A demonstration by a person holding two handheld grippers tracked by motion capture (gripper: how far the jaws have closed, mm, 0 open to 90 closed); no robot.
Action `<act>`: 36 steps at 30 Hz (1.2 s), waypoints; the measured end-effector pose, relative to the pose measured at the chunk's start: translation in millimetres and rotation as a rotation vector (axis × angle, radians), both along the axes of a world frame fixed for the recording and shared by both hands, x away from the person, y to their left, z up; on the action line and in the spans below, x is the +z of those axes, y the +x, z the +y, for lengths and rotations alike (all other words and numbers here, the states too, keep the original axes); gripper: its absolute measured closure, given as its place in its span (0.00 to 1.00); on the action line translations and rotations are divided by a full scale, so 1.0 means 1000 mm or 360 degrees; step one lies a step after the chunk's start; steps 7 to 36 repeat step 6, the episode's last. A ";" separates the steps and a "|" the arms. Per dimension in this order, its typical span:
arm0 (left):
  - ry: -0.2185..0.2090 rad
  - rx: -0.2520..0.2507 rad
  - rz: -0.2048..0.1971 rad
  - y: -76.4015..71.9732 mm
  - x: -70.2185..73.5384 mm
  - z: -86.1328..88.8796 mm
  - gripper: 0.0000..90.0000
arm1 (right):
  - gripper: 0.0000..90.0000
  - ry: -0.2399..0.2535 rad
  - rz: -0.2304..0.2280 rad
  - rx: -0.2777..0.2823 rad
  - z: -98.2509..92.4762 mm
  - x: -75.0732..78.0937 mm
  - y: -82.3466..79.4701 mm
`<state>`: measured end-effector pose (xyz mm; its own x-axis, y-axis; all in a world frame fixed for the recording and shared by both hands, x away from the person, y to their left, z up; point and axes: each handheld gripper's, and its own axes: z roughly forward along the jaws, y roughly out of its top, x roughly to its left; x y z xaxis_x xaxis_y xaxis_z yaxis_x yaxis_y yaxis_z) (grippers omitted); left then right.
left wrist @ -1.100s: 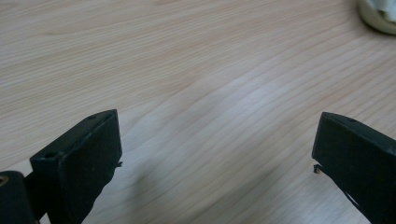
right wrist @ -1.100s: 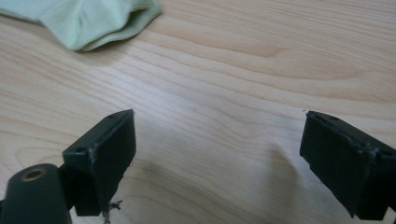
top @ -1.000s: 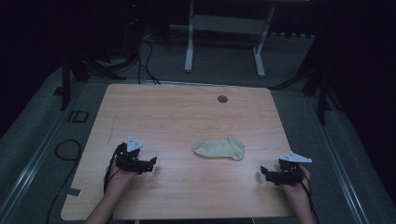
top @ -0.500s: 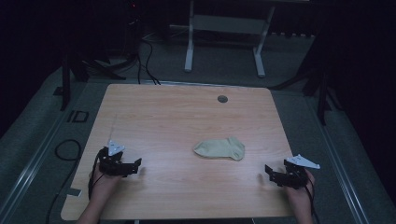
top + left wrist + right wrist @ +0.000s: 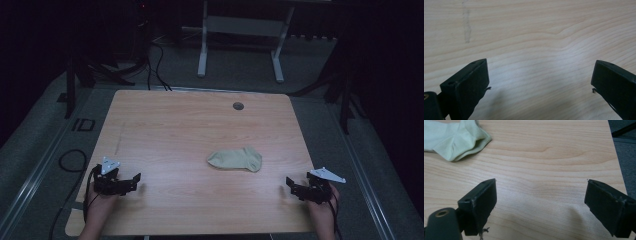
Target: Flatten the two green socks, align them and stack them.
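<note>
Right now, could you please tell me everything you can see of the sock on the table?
The sock is a short, pale yellow-green ankle sock of soft knit fabric, lying flat and slightly rumpled on the wooden table, right of its middle and toward the near edge. In the right gripper view its folded end shows a thicker hem. Nothing holds it: the right gripper and left gripper rest apart from it, jaws open.

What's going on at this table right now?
A person sits at a wooden table with a two-jaw gripper in each hand. A pale yellow-green sock lies flat near the middle. The left gripper rests near the front left corner, the right gripper near the front right edge. Both have their jaws wide open with nothing between them, and neither touches the sock. The right gripper is the closer one to it.
</note>
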<state>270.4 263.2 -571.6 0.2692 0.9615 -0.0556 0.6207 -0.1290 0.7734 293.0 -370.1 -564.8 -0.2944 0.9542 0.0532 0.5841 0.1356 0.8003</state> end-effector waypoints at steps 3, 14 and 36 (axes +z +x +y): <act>0.0008 0.0032 0.0025 -0.003 -0.002 0.002 0.02 | 0.12 0.0010 0.0002 -0.0009 -0.001 0.000 0.000; 0.0014 0.0028 0.0041 -0.006 -0.005 0.003 0.02 | 0.12 0.0010 0.0008 -0.0010 -0.001 0.000 0.000; 0.0014 0.0028 0.0041 -0.006 -0.005 0.003 0.02 | 0.12 0.0010 0.0008 -0.0010 -0.001 0.000 0.000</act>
